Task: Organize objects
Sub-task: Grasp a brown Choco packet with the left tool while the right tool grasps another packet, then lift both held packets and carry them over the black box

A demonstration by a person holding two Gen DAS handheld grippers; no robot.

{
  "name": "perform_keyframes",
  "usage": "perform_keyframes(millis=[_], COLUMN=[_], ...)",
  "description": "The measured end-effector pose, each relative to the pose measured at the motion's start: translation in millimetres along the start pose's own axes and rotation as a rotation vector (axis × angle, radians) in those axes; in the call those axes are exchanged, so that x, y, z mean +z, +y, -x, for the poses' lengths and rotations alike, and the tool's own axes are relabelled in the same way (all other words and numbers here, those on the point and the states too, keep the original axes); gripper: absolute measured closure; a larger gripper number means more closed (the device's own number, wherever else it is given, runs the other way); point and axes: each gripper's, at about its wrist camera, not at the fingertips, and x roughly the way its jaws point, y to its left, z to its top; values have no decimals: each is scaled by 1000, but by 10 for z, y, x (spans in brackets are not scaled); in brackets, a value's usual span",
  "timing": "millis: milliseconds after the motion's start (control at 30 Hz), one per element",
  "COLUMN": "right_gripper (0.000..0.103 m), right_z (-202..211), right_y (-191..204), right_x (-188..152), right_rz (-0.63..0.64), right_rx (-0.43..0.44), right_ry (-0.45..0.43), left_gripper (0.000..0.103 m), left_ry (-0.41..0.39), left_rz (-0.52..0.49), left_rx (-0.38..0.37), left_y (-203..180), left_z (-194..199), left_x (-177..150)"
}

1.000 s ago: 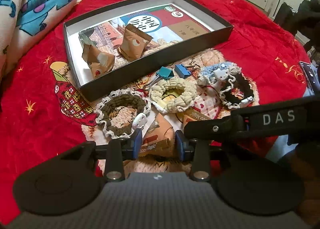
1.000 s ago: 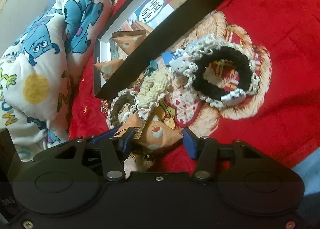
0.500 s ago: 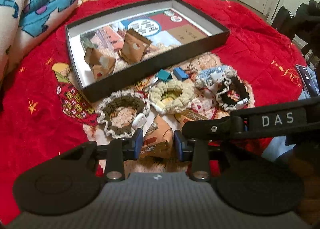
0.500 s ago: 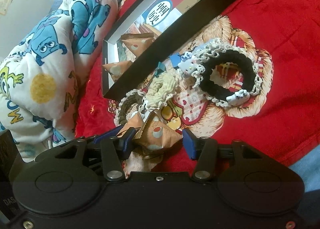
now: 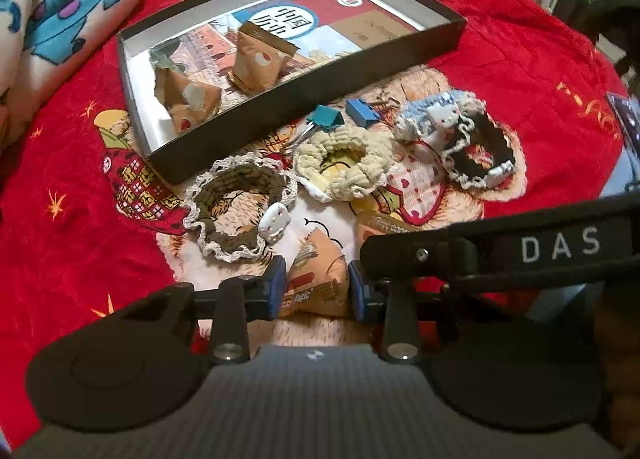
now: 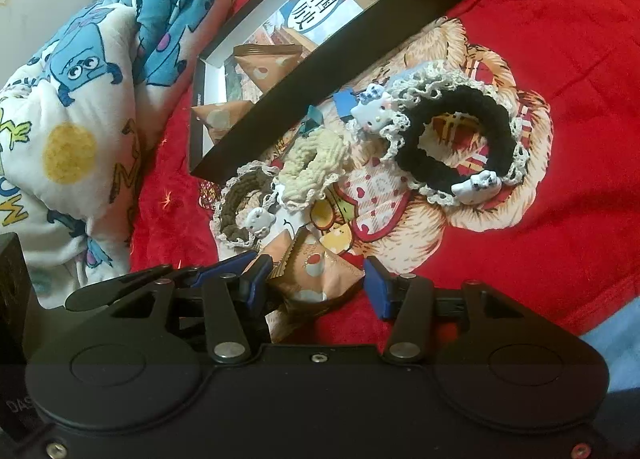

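On a red blanket (image 5: 520, 59) a black box (image 5: 380, 59) is lying open, its floor covered by a printed sheet. Two tan packets are sitting inside it: one (image 5: 192, 99) toward the near left corner, one (image 5: 260, 59) standing beside it toward the middle.

Outside the box, four scrunchies are lying in a loose row just in front of its long wall: a brown one (image 5: 240, 211) with a white lace edge and a cat charm, a cream one (image 5: 344, 167), a pale blue one (image 5: 436, 115) with a cat charm, and a black one (image 5: 480, 159) with a lace edge. The blue and black ones are touching. Two binder clips are lying between the box wall and the scrunchies: a teal clip (image 5: 324, 119) and a blue clip (image 5: 362, 111).

Two more packets are lying nearest the cameras, touching each other. The left gripper (image 5: 316, 287) is straddling one packet (image 5: 316, 275); its blue pads are sitting at the packet's sides, narrowly parted, and appear to be pinching it. The right gripper (image 6: 316, 279) is straddling the other packet (image 6: 316, 271); its left pad is touching the wrapper, while the right pad is standing just clear, so the jaws are partly open and not gripping.

A cartoon-print quilt (image 6: 80, 99) is bunched along the blanket's left side.
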Motion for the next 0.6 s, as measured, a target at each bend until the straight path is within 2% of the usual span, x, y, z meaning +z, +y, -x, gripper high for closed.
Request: perform_keyframes(millis=[300, 600], right_gripper=[56, 56], right_z=[90, 231], right_y=[70, 170], right_x=[-8, 10], right_rz=[43, 78], right_rx=[30, 83], right_ry=[-23, -82], left_gripper=[68, 69], left_ry=[-61, -159], left_rz=[5, 15], left_rx=[15, 27], left_y=[17, 45], left_z=[129, 323], left_x=[-7, -10])
